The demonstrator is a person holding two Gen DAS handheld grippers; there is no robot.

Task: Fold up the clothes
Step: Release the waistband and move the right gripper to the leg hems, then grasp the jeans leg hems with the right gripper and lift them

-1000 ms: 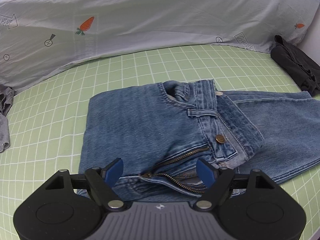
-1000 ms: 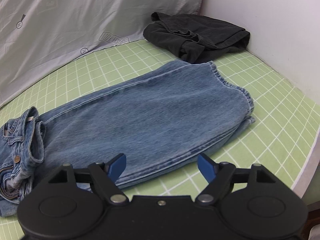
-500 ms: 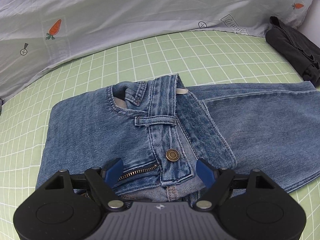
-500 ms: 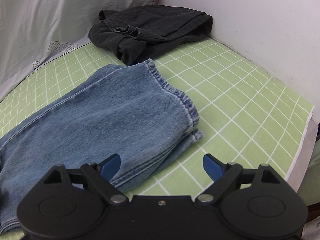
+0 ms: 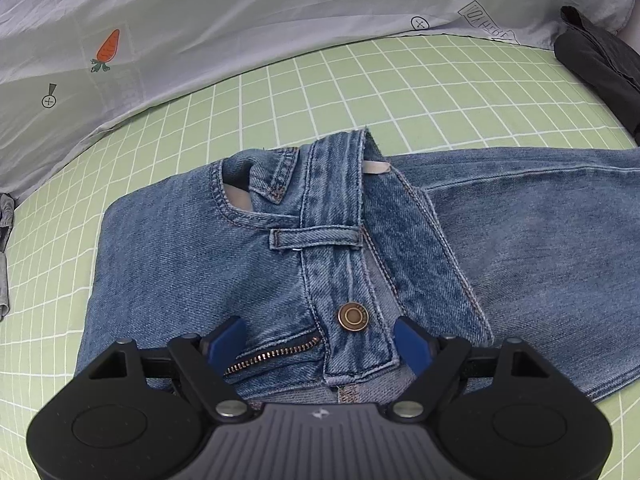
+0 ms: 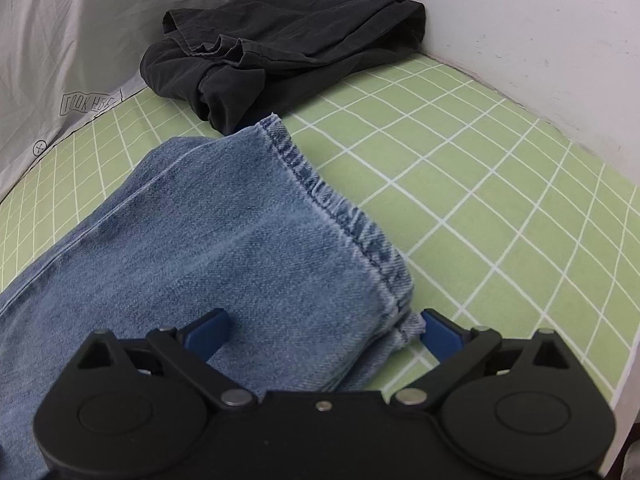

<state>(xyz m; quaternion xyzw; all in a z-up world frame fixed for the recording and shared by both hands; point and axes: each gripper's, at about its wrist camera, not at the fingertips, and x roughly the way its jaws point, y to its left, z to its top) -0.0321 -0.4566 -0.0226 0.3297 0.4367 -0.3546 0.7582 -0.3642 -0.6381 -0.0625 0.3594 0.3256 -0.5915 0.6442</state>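
While the jeans (image 5: 192,264) lie flat on the green checked sheet (image 5: 360,92), their long axis runs from the person's left to right: waist under the left gripper (image 5: 320,344), leg hems under the right gripper (image 6: 324,332). Each hand is thus nearest its own end, and neither needs to cross over.

At the far left of the left view a bit of grey cloth (image 5: 5,256) lies at the sheet's edge, well apart from the jeans. Behind, a pale cover with a carrot print (image 5: 106,50) drapes over the back of the sheet. The left jaws stand released and hold nothing; the open fly, the zip (image 5: 276,356) and the brass button (image 5: 353,315) lie between and just ahead of the blue pads, with the waistband (image 5: 336,184) running away from the camera.

In the right view the hem (image 6: 340,216) crosses diagonally, and its near corner sits between the jaws, which are opening; the pads do not press the denim. Just past the far hem corner, a crumpled black garment (image 6: 280,48) lies against the white wall (image 6: 520,20), seemingly touching the jeans.

Judging from this, a fold bringing hem toward waist would travel along the long axis, over clear denim; the black garment is the only thing close enough to snag.
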